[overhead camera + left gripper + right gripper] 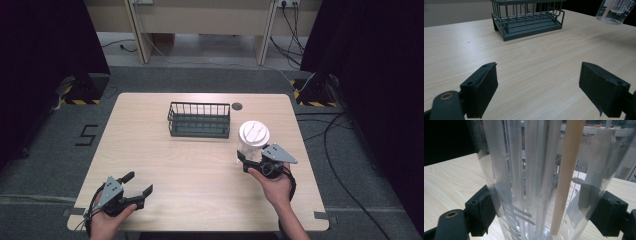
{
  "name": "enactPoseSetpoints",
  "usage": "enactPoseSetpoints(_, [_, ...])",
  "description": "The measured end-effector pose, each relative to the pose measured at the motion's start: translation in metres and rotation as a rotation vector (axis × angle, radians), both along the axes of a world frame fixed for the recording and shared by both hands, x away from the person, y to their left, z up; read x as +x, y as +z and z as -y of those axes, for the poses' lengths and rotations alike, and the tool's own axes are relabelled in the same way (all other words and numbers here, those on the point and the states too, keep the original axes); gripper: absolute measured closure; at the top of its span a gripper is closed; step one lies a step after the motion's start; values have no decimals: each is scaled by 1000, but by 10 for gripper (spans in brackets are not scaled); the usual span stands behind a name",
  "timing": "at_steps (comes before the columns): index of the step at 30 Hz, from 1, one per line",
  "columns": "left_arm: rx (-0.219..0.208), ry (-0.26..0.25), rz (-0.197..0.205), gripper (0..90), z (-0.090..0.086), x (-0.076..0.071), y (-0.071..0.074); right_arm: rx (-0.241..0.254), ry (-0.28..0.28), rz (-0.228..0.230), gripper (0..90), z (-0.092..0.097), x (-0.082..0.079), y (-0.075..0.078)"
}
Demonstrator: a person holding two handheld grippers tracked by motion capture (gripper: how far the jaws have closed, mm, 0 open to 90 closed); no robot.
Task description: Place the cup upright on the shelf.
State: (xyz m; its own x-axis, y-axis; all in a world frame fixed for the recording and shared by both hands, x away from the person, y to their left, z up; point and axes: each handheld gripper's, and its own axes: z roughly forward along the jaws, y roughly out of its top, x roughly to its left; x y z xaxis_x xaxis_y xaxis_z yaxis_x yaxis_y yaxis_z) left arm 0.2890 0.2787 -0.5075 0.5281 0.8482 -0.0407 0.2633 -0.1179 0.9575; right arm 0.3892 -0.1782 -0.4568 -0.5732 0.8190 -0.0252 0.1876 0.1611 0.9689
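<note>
Right gripper (252, 161) pinches the clear lidded cup (253, 140) upright by its lower wall, lifted off the table (200, 165); wire basket (199, 120) lies just beyond, toward the left; left gripper (134, 192) idles, jaws spread, well apart.

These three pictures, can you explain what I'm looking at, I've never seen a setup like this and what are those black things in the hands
A person at a wooden table holds a hand-operated gripper in each hand; no robot arm is involved. The high view looks down from above the person. The other two come from cameras riding on each gripper, looking along its black jaws. On the table stands a dark wire basket. The right gripper is shut on a clear plastic cup with a white lid; in the right gripper view the jaws press its sides, and a tan stick stands inside. The left gripper is open, holding nothing.
</note>
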Motion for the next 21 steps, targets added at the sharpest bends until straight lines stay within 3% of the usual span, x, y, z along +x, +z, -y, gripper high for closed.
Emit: enactPoseSetpoints(21, [-3,-5,-1,147,0,0,0,15,4,11,185,-19,23,12])
